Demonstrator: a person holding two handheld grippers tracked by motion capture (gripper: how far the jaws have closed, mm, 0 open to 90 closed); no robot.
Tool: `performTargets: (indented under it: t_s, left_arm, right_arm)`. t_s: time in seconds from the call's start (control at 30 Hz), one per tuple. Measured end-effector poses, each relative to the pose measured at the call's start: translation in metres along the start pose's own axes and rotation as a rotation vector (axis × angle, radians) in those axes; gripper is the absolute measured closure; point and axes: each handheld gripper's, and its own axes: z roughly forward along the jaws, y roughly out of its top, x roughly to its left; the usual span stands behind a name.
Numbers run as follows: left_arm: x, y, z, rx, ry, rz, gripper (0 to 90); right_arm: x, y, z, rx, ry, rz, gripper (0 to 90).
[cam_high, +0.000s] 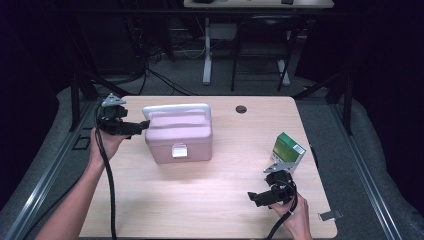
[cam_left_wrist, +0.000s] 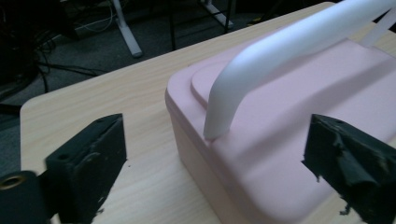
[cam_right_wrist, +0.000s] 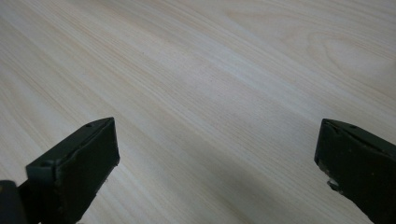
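— What is lying around us?

— A pale wooden table (cam_high: 200, 200) in a dark room, with desk legs and cables behind it. On it I am counting one pink case (cam_high: 180, 137) with one white carrying handle (cam_high: 176, 109), standing left of centre, and one green carton (cam_high: 288, 150) near the right edge, just behind my right gripper (cam_high: 256, 196).

— And your jaws?

— My left gripper (cam_high: 145, 125) is hovering at the case's left end, its jaws spread wide on either side of the handle's foot (cam_left_wrist: 219, 126) and gripping nothing. The right gripper's jaws are gaping just as wide over bare wood, empty too.

— How are you expecting the case to handle?

— I am judging it a rigid moulded plastic shell, smooth and rounded, so slippery on the walls and too broad for me to span. It is probably light unless filled. The handle bar is the sensible hold: stiff, narrow enough to close on, though it may swing on its pivots.
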Motion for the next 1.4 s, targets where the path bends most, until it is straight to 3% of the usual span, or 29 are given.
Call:
performTargets:
  t_s: [0.27,0.53,0.7,0.83,0.9,1.13,1.4]
  left_arm:
    - [-0.001,0.009,0.025,0.019,-0.005,0.011,26.1]
    - [-0.001,0.022,0.027,0.055,-0.041,0.058,49.7]
    - [-0.005,0.036,0.028,0.163,-0.045,0.152,64.1]
    - [-0.003,0.043,0.028,0.239,-0.071,0.205,67.6]
    - [-0.005,0.045,0.029,0.264,-0.061,0.261,69.3]
    - [0.000,0.052,0.031,0.322,-0.124,0.321,71.9]
    - [0.001,0.055,0.031,0.357,-0.159,0.382,73.2]
  right_arm:
    - [0.003,0.003,0.006,0.008,0.021,0.005,0.0]
    - [0.008,0.022,-0.002,0.008,0.029,-0.039,0.4]
    - [0.006,0.043,-0.001,0.059,0.040,-0.074,0.7]
    - [0.008,0.064,-0.005,0.066,0.043,-0.117,2.0]
    - [0.010,0.074,-0.009,0.060,0.053,-0.134,2.5]
    - [0.011,0.109,-0.015,0.080,0.064,-0.185,3.1]
    - [0.020,0.151,-0.017,0.124,0.058,-0.276,5.3]
